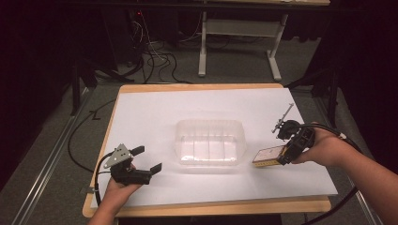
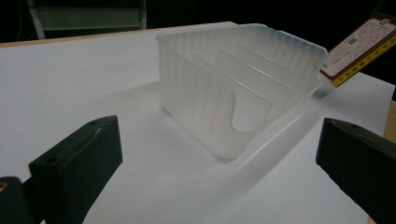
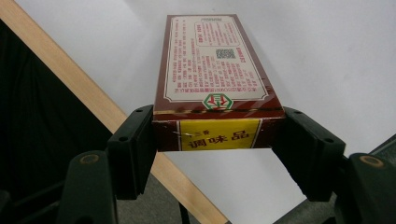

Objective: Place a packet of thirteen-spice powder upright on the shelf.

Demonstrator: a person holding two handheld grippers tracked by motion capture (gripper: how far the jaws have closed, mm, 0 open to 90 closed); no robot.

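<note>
the right tool (image 1: 283,154) is gripping the seasoning box (image 1: 268,156) by its sides and should be keeping it level toward the plastic tray (image 1: 210,142) (left tool (image 1: 149,159) is waiting wide open, holding nothing).

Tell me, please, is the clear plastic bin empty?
Empty: the clear plastic bin shows bare dividers; the box is outside it, held in the right tongs.
</note>
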